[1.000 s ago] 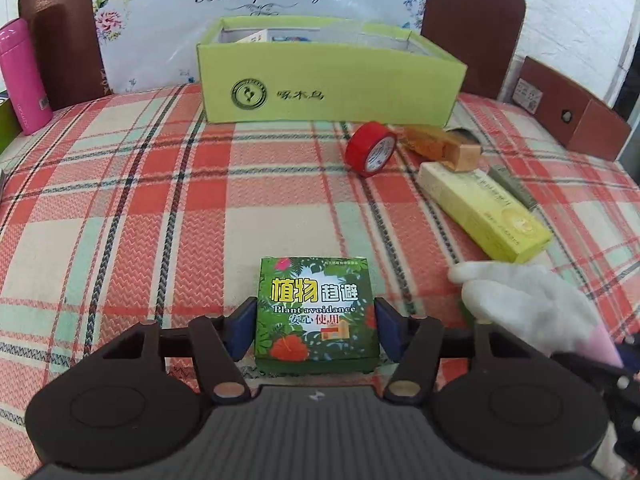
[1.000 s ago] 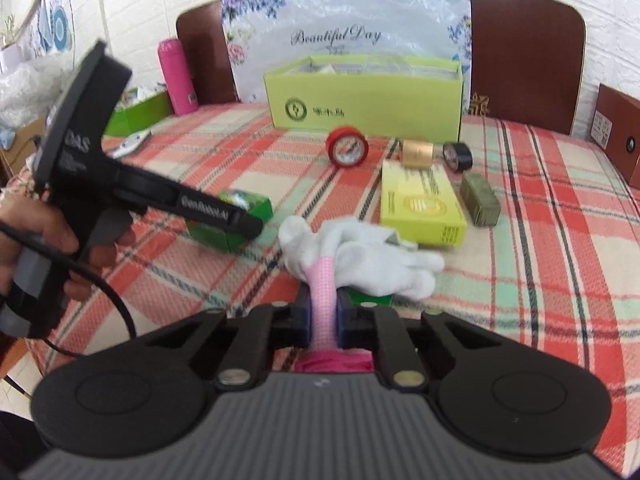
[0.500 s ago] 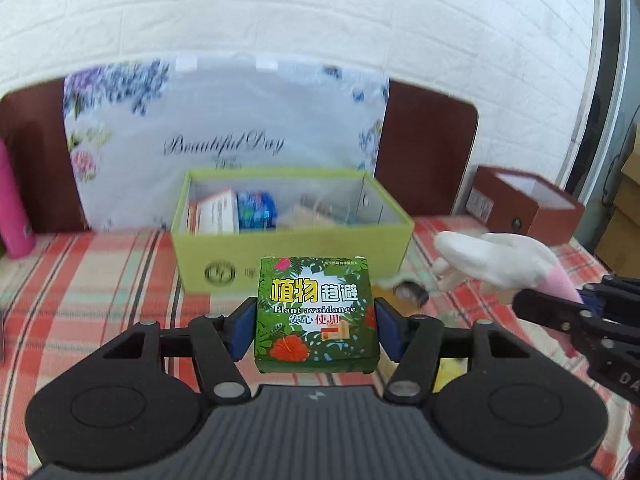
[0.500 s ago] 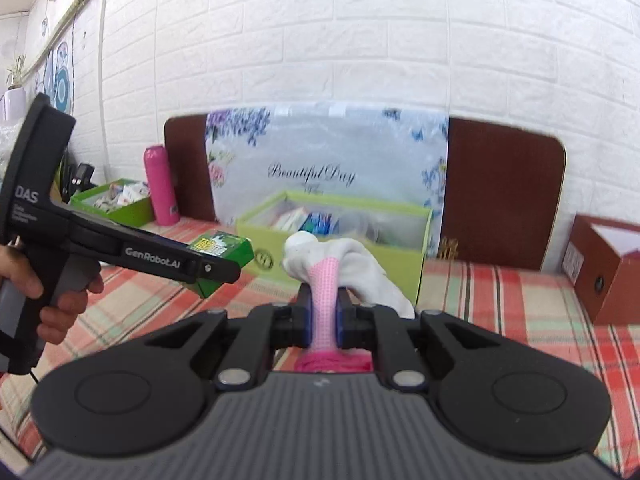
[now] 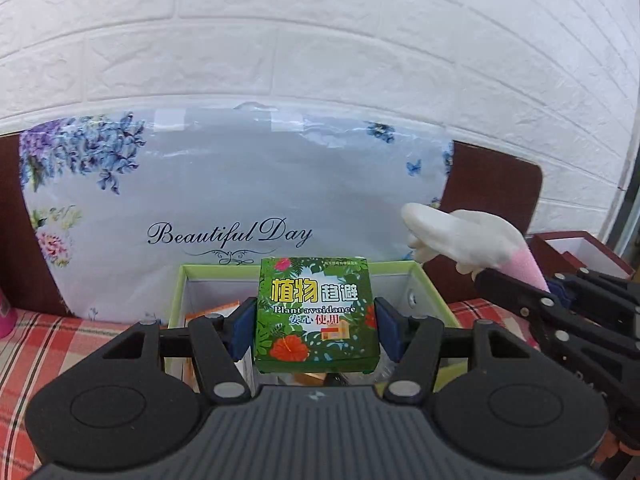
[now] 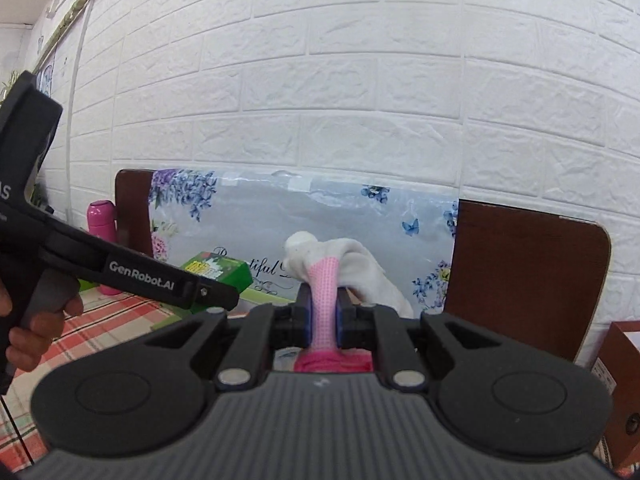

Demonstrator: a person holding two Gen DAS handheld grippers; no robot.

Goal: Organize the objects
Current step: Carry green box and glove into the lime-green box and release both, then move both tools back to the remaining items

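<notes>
Awaiting deposit: green carton (image 5: 316,314) clamped in left jaws above lime storage box (image 5: 430,292), centre frame; sock (image 6: 326,280) pinched in right jaws.

Right gripper (image 6: 323,316) clamped on a white sock (image 6: 352,266) (pink cuff); left gripper (image 6: 224,294) alongside, gripping a green box (image 6: 218,270) above the plaid tablecloth (image 6: 108,320).
</notes>
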